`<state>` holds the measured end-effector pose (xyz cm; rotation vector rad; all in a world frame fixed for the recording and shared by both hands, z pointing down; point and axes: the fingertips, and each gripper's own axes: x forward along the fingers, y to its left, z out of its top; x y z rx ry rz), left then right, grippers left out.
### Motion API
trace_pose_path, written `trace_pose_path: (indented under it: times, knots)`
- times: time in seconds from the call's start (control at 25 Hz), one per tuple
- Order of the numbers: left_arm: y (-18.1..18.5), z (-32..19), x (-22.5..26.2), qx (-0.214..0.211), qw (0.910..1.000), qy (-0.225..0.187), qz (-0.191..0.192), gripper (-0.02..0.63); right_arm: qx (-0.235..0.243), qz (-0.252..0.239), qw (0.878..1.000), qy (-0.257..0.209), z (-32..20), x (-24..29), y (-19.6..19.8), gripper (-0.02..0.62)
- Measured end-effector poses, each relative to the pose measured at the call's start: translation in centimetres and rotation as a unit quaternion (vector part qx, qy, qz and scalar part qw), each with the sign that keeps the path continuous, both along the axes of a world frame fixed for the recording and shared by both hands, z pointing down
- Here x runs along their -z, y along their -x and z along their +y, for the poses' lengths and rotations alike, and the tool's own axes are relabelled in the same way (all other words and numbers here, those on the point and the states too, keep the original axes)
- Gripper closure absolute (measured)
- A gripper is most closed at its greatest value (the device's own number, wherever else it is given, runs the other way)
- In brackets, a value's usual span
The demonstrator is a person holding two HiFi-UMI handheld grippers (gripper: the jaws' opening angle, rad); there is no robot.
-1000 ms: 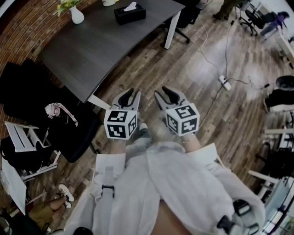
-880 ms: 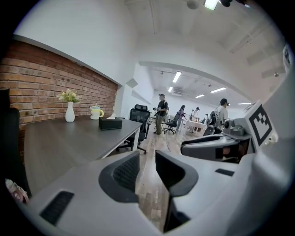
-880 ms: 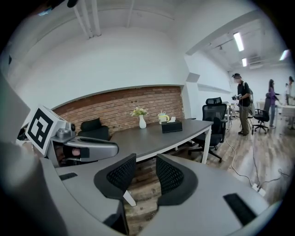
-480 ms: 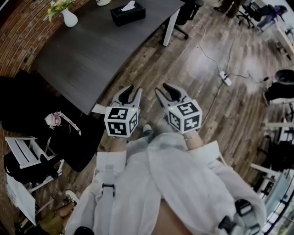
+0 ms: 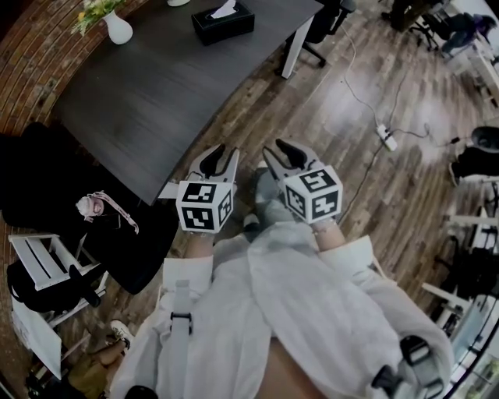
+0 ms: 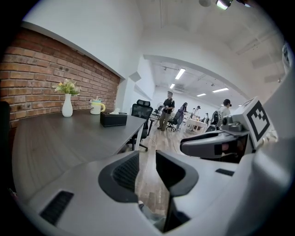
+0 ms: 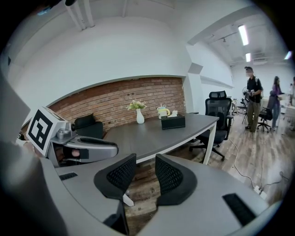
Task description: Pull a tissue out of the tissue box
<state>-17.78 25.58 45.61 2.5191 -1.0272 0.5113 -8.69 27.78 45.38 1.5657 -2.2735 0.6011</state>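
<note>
The black tissue box (image 5: 223,21) with a white tissue sticking out of its top stands at the far end of the dark grey table (image 5: 148,101). It also shows in the left gripper view as the tissue box (image 6: 113,119) and in the right gripper view as the tissue box (image 7: 173,121). My left gripper (image 5: 221,156) and right gripper (image 5: 279,150) hang side by side over the wooden floor, just off the table's near corner and far from the box. The left gripper's (image 6: 147,159) jaws have just been opening and hold nothing. The right gripper (image 7: 145,166) stands open and empty.
A white vase with flowers (image 5: 117,27) and a mug (image 6: 96,107) stand near the box. A black office chair (image 6: 140,112) is at the table's far end. Dark chairs with bags (image 5: 47,195) line the brick wall. A power strip and cable (image 5: 387,138) lie on the floor. People (image 6: 168,108) stand far off.
Both grippers have moved forward together and now sit closer to the table's near corner. The left gripper's jaws stand slightly wider apart. The tissue box has not moved.
</note>
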Motion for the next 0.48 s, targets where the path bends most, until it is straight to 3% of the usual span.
trace_pose_path:
  times: [0.24,0.48]
  knots:
    - [-0.9,-5.7,0.2,0.015,0.9999,-0.001,-0.006,0.512,0.022,0.006,1.0,0.005,-6.4,-0.2,-0.5,0.48]
    - [-3.1,-12.8,0.8,0.032,0.9995,-0.005,-0.005,0.512,0.035,0.01,0.999,-0.004,-14.0,0.8,-3.5,0.48]
